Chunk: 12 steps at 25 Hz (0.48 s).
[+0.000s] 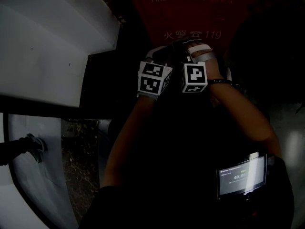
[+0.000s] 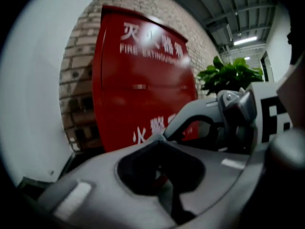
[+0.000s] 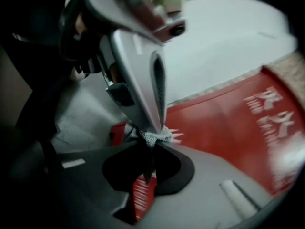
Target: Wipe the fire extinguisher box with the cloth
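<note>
Right gripper view, cloth (image 3: 156, 136) pinched, box (image 3: 228, 123) beside

floor (image 1: 78, 173): dark speckled strip in the head view, lower left; far right there's a paler, glossy patch of it; rest is too dark to read; white curved body (image 1: 33, 190) takes up the lower-left corner beside the speckled strip, black handle (image 1: 16, 149) on its side, where it meets the floor is out of frame; red fire extinguisher box (image 2: 138, 80) stands upright against the brick wall (image 2: 78, 75); its bottom edge is hidden in every view, so can't tell if it sits on the floor or hangs on the wall
</note>
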{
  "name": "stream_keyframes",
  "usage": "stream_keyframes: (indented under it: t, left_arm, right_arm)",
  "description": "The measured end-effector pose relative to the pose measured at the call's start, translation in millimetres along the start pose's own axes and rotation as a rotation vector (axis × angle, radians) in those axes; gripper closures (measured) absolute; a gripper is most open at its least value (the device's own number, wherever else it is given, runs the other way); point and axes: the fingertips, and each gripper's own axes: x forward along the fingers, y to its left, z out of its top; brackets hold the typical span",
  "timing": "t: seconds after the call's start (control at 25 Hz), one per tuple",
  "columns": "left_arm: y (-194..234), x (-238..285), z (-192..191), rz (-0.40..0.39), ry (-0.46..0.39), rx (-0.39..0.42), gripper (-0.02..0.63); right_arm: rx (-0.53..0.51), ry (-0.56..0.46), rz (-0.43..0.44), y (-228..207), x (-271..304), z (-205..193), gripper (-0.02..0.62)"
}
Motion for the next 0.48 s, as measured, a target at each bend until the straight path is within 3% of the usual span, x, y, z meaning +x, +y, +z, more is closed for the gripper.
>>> stream_keyframes:
  t: [0.24,0.48]
  left_arm:
    - [-11,-36,105,0.049,-0.213,-0.011,0.606]
    - [-9,-42,187,0.063,-0.344,0.022,0.607]
  right_arm:
    - [-0.041,-0.005,-0.226,-115,-75,-7,0.563]
    - [-0.085,0.009,-0.394,-215,-111,-5,0.563]
